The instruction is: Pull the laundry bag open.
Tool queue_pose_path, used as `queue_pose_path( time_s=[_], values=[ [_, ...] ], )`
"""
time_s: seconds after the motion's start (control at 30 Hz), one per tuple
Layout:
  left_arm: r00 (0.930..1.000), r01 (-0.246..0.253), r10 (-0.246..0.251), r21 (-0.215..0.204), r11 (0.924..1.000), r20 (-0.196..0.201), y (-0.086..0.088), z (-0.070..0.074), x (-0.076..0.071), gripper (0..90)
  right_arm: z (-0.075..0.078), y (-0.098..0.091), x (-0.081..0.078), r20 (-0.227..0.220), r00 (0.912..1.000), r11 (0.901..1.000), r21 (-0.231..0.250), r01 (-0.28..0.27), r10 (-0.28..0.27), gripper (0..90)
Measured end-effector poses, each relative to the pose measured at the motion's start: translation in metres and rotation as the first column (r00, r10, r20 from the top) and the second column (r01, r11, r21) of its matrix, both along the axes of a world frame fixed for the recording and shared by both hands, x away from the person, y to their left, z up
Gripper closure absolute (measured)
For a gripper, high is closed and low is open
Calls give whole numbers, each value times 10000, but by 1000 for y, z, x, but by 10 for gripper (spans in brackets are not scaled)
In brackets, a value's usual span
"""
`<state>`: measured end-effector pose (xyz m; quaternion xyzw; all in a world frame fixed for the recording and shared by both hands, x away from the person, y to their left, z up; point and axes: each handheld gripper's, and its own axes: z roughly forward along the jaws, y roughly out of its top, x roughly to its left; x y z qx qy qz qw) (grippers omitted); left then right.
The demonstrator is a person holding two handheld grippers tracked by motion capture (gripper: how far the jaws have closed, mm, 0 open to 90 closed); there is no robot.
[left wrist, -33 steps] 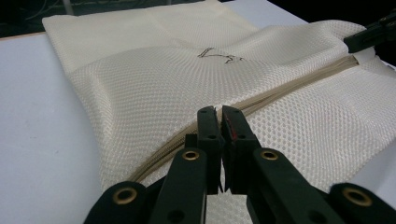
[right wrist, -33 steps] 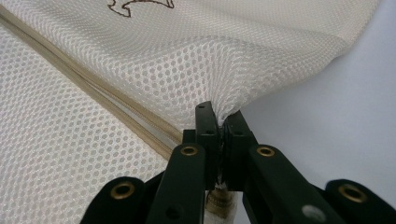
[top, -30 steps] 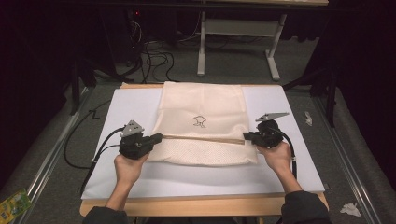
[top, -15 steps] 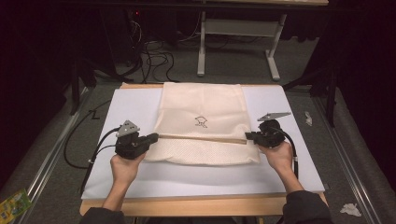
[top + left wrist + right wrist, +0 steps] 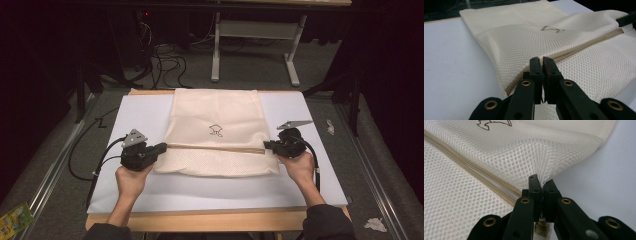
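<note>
Needed equal, gentle outward tension from left gripper (image 5: 161,148) and right gripper (image 5: 268,145), both clamped narrow on opposite side edges of cream mesh zippered laundry bag (image 5: 216,131) lying flat on white table sheet (image 5: 140,112).

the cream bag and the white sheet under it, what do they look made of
The cream bag looks like synthetic mesh fabric, matte: rows of small round holes show, and it drapes softly where each claw pinches it. The zipper across it seems woven tape, beige, teeth too fine to tell. The white sheet reads as smooth matte paper or board; which one is unclear.
</note>
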<state>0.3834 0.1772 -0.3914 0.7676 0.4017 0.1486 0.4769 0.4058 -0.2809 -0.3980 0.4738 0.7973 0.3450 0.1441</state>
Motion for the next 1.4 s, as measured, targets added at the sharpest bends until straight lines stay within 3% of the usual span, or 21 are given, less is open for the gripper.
queue_pose_path(
  time_s=[1.23,1.4],
  values=[
    [9990,-364,364,-9,9993,-272,18,-9,0,872,1,-7,1,15,9998,9997,113,198,-198,887],
    [9985,-487,491,163,9987,-255,20,-10,0,872,1,-6,1,75,9998,9998,42,210,-210,888]
  ],
)
